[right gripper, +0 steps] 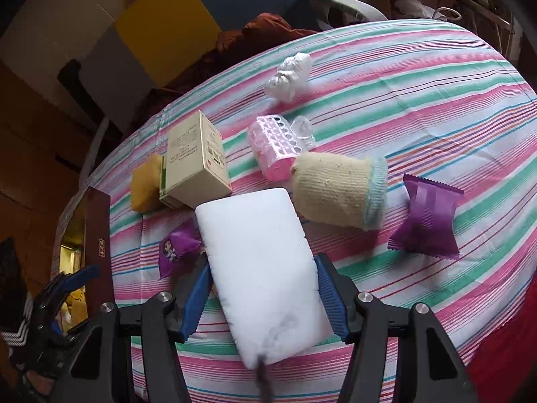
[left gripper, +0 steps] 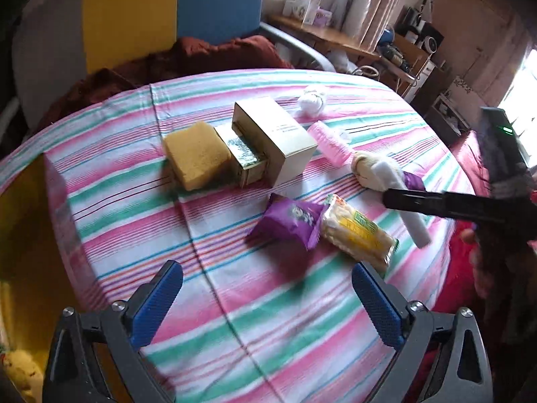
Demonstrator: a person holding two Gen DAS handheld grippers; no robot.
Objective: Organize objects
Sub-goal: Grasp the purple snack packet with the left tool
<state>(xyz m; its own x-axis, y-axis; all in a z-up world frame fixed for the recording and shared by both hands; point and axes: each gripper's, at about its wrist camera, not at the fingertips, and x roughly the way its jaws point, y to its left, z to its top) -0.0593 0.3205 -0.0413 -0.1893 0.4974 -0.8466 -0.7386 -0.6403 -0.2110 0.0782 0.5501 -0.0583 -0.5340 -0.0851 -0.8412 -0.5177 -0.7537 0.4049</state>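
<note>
White foam block (right gripper: pixel 265 268) clamped, tilted above tablecloth (right gripper: pixel 436 100)

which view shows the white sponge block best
The right wrist view: the white sponge block fills the centre, its broad face clear, clamped between the right gripper jaws. The left wrist view shows only its thin edge.
</note>
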